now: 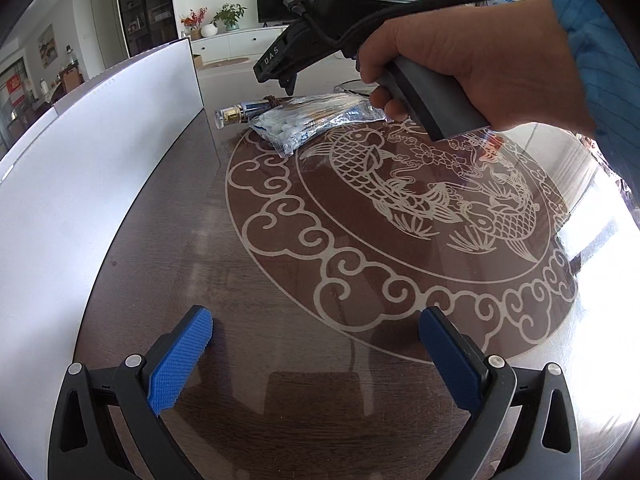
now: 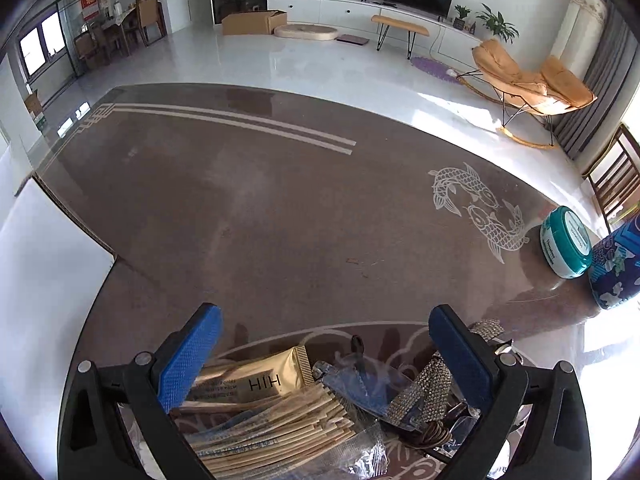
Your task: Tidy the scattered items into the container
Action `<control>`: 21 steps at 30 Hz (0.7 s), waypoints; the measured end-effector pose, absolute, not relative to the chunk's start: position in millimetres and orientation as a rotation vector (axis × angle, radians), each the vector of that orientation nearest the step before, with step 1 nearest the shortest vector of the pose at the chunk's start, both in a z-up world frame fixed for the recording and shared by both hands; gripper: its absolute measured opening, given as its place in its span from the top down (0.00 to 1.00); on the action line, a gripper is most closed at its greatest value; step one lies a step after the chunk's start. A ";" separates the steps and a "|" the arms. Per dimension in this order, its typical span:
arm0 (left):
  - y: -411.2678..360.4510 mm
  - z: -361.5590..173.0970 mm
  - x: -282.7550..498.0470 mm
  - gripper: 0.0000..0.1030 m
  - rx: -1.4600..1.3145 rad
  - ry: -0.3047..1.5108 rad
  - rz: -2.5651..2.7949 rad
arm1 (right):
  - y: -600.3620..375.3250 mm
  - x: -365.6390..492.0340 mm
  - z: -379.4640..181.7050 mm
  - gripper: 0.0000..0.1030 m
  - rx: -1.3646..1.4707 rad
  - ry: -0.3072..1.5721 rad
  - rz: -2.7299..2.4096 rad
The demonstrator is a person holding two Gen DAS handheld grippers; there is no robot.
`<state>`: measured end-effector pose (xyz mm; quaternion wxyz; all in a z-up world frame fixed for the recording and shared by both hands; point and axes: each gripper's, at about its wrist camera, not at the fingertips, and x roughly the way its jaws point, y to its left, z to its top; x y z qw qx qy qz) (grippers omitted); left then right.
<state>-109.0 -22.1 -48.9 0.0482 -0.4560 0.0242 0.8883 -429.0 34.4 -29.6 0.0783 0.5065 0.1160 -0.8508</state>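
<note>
- Left gripper (image 1: 316,344): blue-padded fingers spread wide, nothing between them, low over bare brown table (image 1: 280,280) near the scroll border of the fish medallion (image 1: 400,208).
- White container (image 1: 80,184): its tall wall runs along the left of that gripper, close to the left finger; open tabletop lies ahead and to the right.
- Right gripper (image 2: 325,344): fingers also spread, empty, hanging over the pile of scattered items at the medallion's far rim.
- Pile, right wrist view: gold sachet (image 2: 256,380) just beside the left finger, bundle of pale sticks (image 2: 276,428) in a clear wrapper below it, rhinestone strap (image 2: 428,392) touching the right finger.
- Left wrist view: bag of cotton swabs (image 1: 280,130) and a gold-capped clear bottle (image 1: 236,114) lie side by side, near the container's end corner.
- Person's hand (image 1: 472,68) grips the right gripper's handle above the pile.
- Beyond the pile: wide clear table up to the far edge; teal-rimmed tin (image 2: 566,242) and blue patterned object (image 2: 618,268) sit touching at the right edge, the latter possibly a cushion, glare hides detail.
</note>
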 end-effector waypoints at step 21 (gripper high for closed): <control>-21.5 -46.5 -110.4 0.00 -1.387 0.077 2.705 | 160.8 -235.8 -26.6 0.00 1.316 0.245 -2.449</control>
